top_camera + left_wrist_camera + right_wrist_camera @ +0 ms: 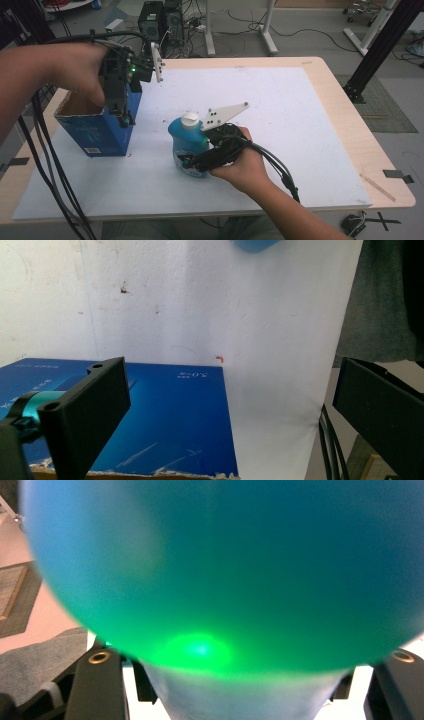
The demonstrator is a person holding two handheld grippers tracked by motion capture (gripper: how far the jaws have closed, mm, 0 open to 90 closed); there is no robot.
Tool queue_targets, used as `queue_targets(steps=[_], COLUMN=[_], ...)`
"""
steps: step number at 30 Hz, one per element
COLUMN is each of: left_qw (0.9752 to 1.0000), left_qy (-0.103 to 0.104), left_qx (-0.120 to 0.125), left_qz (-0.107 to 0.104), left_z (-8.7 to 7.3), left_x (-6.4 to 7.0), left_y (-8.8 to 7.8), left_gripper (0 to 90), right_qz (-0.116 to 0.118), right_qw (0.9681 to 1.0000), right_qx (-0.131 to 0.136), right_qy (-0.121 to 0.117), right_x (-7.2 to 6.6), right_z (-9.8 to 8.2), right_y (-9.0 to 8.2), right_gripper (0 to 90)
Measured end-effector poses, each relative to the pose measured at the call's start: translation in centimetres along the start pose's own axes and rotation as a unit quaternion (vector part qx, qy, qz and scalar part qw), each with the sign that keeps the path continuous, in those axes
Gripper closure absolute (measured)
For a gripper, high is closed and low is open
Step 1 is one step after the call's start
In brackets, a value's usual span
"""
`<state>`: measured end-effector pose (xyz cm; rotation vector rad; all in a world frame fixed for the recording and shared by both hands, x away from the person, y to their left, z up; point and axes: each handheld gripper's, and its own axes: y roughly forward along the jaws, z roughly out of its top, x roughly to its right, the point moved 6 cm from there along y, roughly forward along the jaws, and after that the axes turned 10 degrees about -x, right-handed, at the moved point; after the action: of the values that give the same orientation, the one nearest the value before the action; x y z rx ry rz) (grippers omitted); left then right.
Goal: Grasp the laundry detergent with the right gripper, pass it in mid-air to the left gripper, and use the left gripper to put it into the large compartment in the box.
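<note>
Blue bottle [187,147], white cap [190,120], upright near centre of white table mat [300,125]. Right gripper [187,161] reaches in from bottle's 4 o'clock, jaws flanking lower body on either side; bottle fills right gripper view [225,575] between both jaws; whether pads press on it, cannot tell. Blue cardboard box [97,132], top open, at bottle's 9 o'clock. Left gripper [125,117] hangs over box's right wall, jaws wide, nothing held; box face [165,425] below them.

Wooden table [350,130] under white sheet [280,125], bearing blue box [100,132] and bottle [186,145].
</note>
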<state>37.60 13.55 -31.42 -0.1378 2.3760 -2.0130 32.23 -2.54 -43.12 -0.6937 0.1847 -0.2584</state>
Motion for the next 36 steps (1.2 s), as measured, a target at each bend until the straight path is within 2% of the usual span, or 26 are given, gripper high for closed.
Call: queue_targets(steps=[22, 28, 36], left_qw=[1.0000, 1.0000, 1.0000], left_qy=[-0.001, 0.000, -0.001], left_qx=[-0.001, -0.001, -0.001], left_qz=[0.000, 0.000, -0.001], left_z=[-0.22, -0.10, -0.06], left_x=[0.03, 0.04, 0.09], left_y=[0.29, 0.30, 0.30], left_gripper=[1.7, 1.7, 1.7], right_qz=[-0.019, -0.036, -0.036], right_qw=[0.9998, 0.9990, 0.9987], right_qx=[0.006, 0.013, 0.016], right_qy=[-0.008, -0.025, -0.033], right_x=[-0.04, -0.15, -0.27], right_z=[0.05, 0.07, 0.06], right_y=[0.11, 0.02, -0.06], right_gripper=[41.3, 44.7, 46.5])
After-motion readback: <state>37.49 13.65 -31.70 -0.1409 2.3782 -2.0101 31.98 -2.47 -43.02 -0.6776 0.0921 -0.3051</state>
